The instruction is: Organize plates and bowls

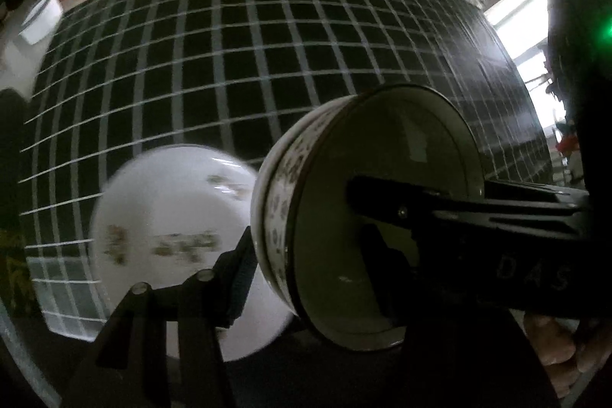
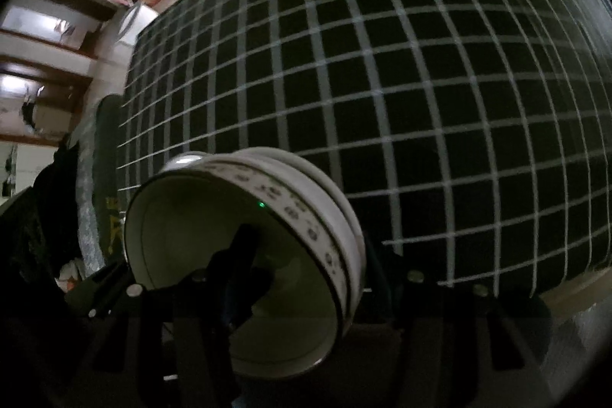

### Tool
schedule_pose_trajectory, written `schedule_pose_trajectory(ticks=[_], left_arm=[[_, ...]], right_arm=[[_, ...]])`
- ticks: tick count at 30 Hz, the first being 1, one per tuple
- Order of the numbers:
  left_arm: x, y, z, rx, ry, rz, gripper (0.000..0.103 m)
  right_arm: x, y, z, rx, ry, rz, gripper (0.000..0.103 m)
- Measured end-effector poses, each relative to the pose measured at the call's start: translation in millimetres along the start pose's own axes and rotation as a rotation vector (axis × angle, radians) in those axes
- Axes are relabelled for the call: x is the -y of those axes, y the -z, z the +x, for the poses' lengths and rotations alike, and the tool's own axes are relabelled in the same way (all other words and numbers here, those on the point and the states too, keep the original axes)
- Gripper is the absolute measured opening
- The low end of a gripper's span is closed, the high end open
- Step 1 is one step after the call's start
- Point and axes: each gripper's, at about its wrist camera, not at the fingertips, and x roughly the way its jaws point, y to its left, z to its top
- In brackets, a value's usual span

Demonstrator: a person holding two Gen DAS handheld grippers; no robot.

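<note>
Glazed white ceramic fills the left wrist view: a stack of bowls point(image 1: 367, 217), round-walled with a band of small dark motifs under a thin dark rim, is tipped on its side and lifted above the black cloth with a white grid point(image 1: 237, 64). The left gripper point(image 1: 302, 239) is clenched across its wall, one finger outside, the other inside the empty hollow. Just beside it, low over the cloth's near edge, sits a blurred white bowl point(image 1: 172, 239) with floral sprigs.

In the right wrist view the same stack of bowls point(image 2: 267, 243) shows nested rims; the right gripper point(image 2: 306, 278) grasps its wall likewise, one finger inside.
</note>
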Motion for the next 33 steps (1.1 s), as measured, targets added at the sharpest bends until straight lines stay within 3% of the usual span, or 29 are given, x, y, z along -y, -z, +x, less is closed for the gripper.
schedule_pose_trajectory(ticks=[6, 8, 13, 29, 33], left_arm=[[-54.4, 1.9, -8.7, 0.002, -0.039, -0.075, 0.052], [-80.1, 7.7, -11.4, -0.002, -0.040, -0.098, 0.052], [-103.2, 12.3, 5.1, -0.019, -0.031, -0.131, 0.051], [-112.5, 20.4, 14.5, -0.007, -0.022, -0.129, 0.050], [-115.8, 27.6, 5.3, 0.005, -0.049, -0.116, 0.050]], right_arm=[[-56.3, -8.5, 33.1, -0.036, -0.021, -0.075, 0.060], [-67.4, -8.8, 45.9, -0.054, -0.021, -0.090, 0.060], [-83.0, -9.9, 71.7, -0.091, -0.006, -0.095, 0.060], [-82.5, -7.8, 75.5, -0.110, -0.008, -0.083, 0.060], [-82.5, -6.5, 72.3, -0.103, 0.006, -0.112, 0.060]])
